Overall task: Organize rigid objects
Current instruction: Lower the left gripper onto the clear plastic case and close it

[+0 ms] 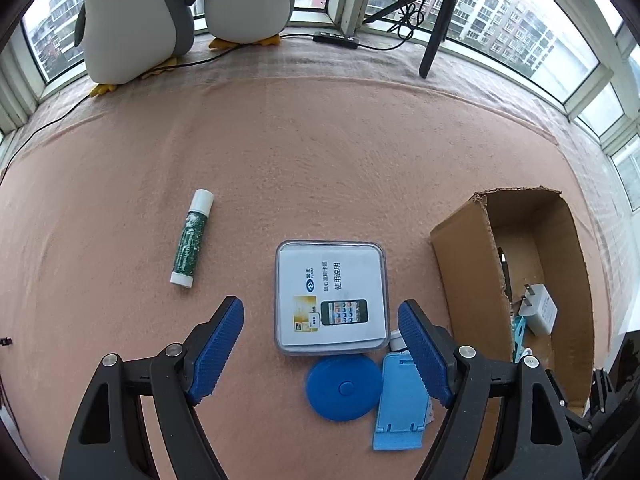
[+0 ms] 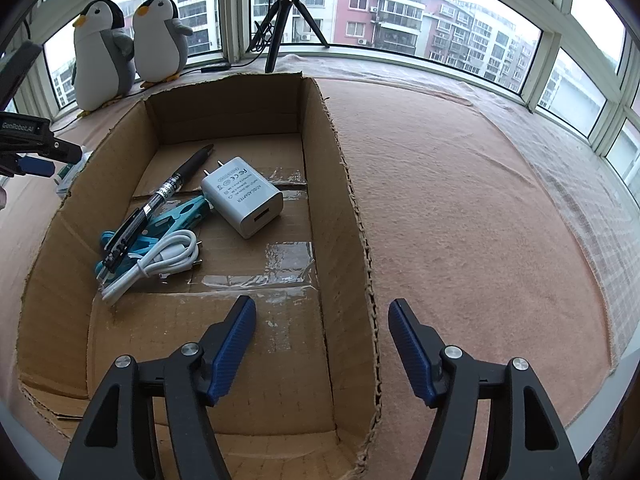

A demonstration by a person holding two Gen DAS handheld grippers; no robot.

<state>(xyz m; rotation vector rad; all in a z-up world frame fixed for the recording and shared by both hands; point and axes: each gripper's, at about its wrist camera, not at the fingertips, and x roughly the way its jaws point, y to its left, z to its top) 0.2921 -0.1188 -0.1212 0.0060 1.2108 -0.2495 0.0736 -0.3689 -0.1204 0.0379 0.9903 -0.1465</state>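
Observation:
My left gripper (image 1: 321,320) is open above a clear plastic case (image 1: 331,298) with a white instruction card. Near it lie a round blue disc (image 1: 344,388), a light blue phone stand (image 1: 400,404) and a green glue stick (image 1: 192,245) to the left. A cardboard box (image 1: 476,280) stands at the right. My right gripper (image 2: 322,320) is open and empty over the box's right wall (image 2: 344,216). In the box lie a white charger (image 2: 242,197), a black pen (image 2: 160,200), a teal clip (image 2: 176,216) and a white cable (image 2: 160,260).
The surface is a pink cloth (image 1: 320,152). Two plush penguins (image 2: 128,48) and a black tripod (image 2: 280,28) stand by the window at the back. A black cord (image 1: 80,108) runs along the far edge. The left gripper shows in the right wrist view (image 2: 32,160).

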